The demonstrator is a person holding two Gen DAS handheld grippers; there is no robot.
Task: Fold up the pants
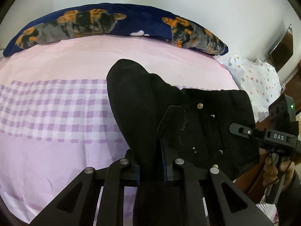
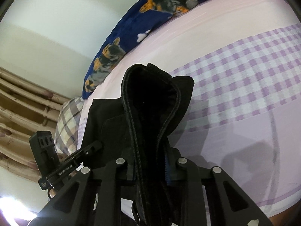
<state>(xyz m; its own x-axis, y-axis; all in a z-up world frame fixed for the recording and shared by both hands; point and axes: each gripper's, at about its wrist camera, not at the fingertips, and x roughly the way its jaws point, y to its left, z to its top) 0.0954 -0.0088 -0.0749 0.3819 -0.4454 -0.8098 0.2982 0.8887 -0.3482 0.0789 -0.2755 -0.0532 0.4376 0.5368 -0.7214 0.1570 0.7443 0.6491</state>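
left gripper (image 1: 150, 162) grasping black pants (image 1: 143, 101), cloth draped ahead | right gripper (image 2: 150, 162) grasping pants seam between fingers | above pink bedsheet (image 1: 56, 56)

Both wrist views look close along their fingers over the bed (image 1: 56, 98); each shares the blue blanket (image 2: 131, 24) at top.

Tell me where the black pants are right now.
The black pants hang over the pink checked bedsheet, pinched in both the left claw and the right claw, with the navy blanket beyond.
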